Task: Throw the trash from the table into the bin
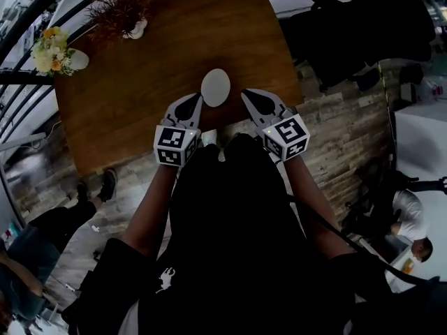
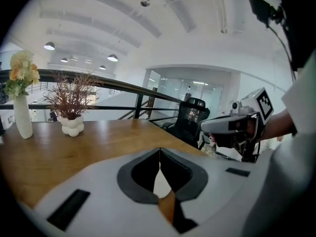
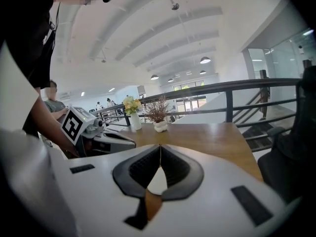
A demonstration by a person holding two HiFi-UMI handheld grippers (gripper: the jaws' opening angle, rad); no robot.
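Observation:
A white oval piece of trash lies on the wooden table close to its near edge. My left gripper sits just left of it and my right gripper just right of it, both pointing toward the table and neither touching it. In the left gripper view the left gripper has its jaws shut and empty, with a white patch of the trash showing through the gap behind the tips. The right gripper is likewise shut on nothing, with the trash below its tips. No bin is in view.
A white vase of yellow and white flowers and a white pot of dried reddish twigs stand at the table's far left. A dark railing runs behind the table. A black office chair stands past the table's right side. People are seated nearby on the floor level.

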